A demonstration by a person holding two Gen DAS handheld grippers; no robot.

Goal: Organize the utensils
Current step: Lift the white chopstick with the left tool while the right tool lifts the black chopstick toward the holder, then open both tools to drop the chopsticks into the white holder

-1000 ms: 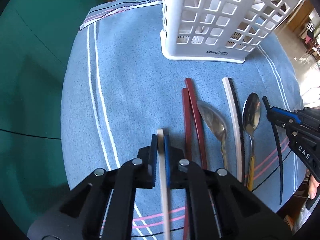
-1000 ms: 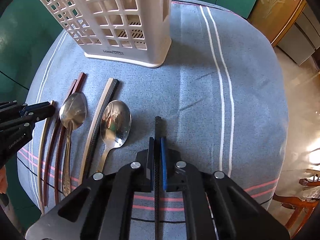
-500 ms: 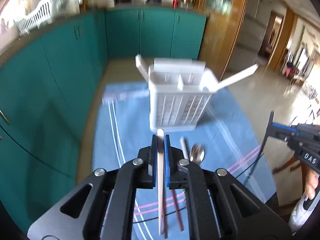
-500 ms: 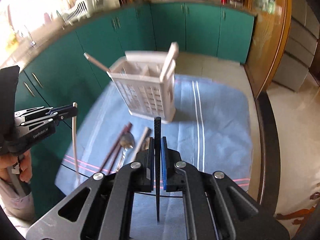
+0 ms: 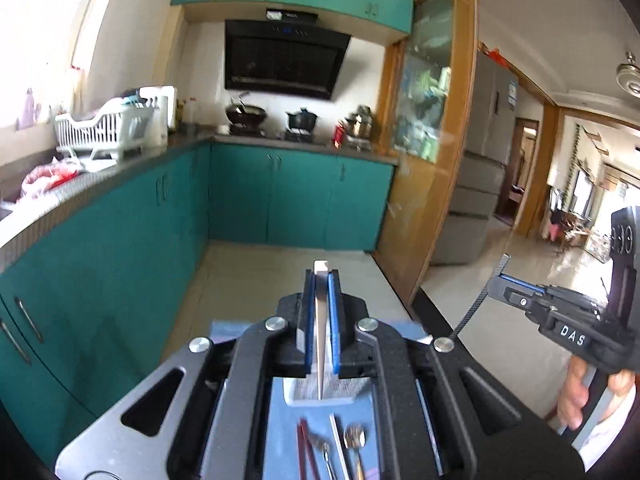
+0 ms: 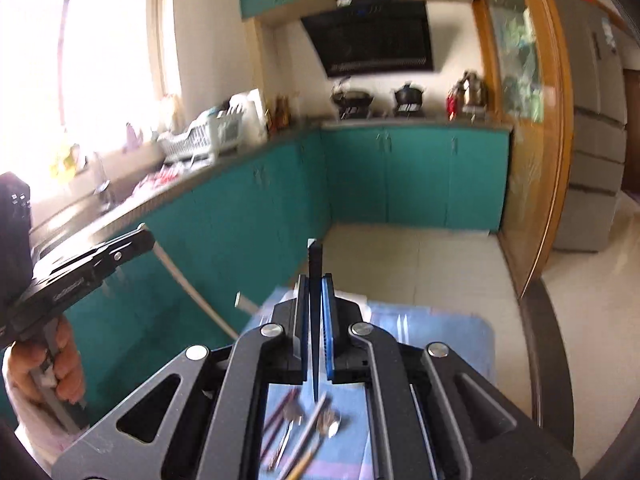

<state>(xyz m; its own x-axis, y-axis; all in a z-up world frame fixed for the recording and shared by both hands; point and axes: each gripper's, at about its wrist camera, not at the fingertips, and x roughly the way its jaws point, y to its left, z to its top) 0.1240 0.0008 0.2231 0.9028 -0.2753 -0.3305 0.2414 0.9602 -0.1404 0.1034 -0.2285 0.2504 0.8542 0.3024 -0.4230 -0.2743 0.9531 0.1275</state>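
Utensils on tabletop: two dark red chopsticks, two metal spoons and one pale chopstick lie side by side on the blue cloth, below and behind the left fingers; the right wrist view shows the same group below the right fingers, blurred.
Left gripper: fingers clamped on a thin cream-coloured chopstick, which runs lengthwise between the blue pads; its blunt end shows just past the fingertips and its point aims down at the tabletop.
Right gripper: fingers clamped on a thin black textured chopstick, held lengthwise, its square end projecting above the fingertips.
White plastic utensil basket: seen only in part, directly beneath the left fingers, at the far edge of the utensil row.
Cross-views: the right gripper with its black chopstick appears at the right of the left wrist view; the left gripper with its pale chopstick appears at the left of the right wrist view.
Background: teal kitchen cabinets.
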